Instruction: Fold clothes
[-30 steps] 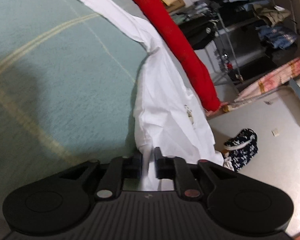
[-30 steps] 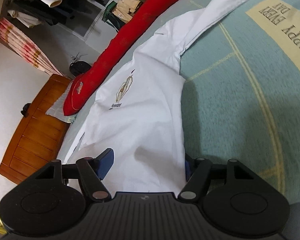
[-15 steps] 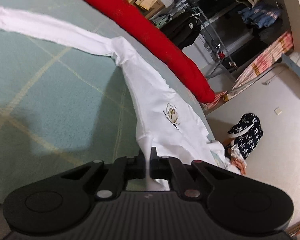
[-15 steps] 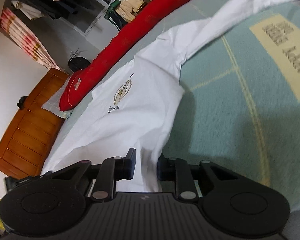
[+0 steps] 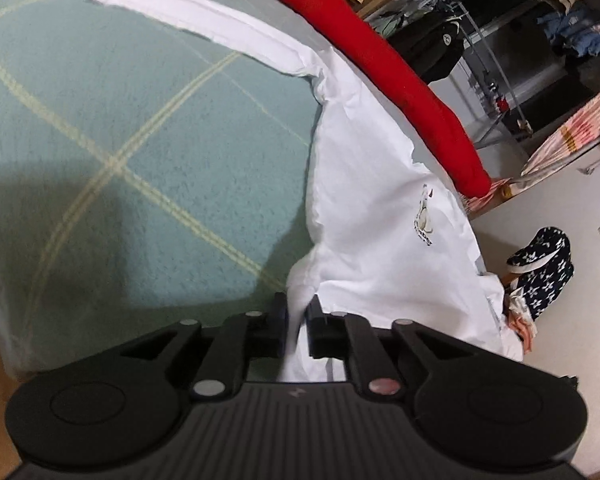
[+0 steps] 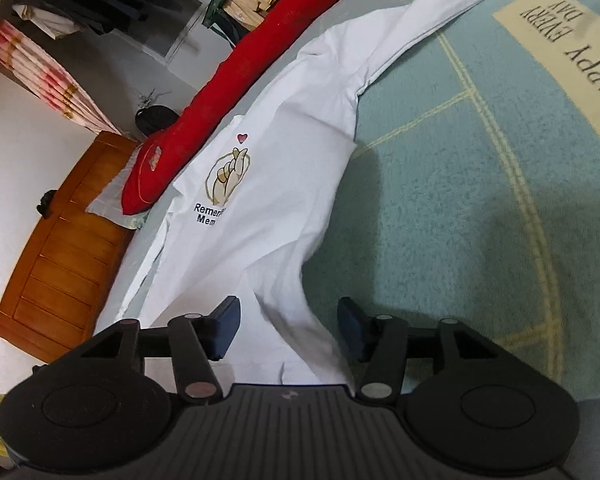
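A white long-sleeved shirt [image 5: 372, 208] with a small printed emblem lies on a green checked bedspread [image 5: 148, 128]. One sleeve [image 5: 172, 4] stretches away to the far left. My left gripper [image 5: 298, 312] is shut on a pinch of the shirt's hem. In the right wrist view the same white shirt [image 6: 284, 168] shows its hand-and-heart print. My right gripper [image 6: 288, 320] stands open, its fingers either side of a raised fold of the hem, not squeezing it.
A long red bolster [image 5: 380, 60] lies along the far side of the bed, beside the shirt. Beyond it stand racks of clothes [image 5: 560, 12]. A patterned slipper [image 5: 544, 256] lies on the floor. A wooden bed board [image 6: 60, 248] is at the left.
My right gripper was open, shut on the hem half a second ago, and has opened again. The left gripper stayed shut on the hem while its view swung across the bed.
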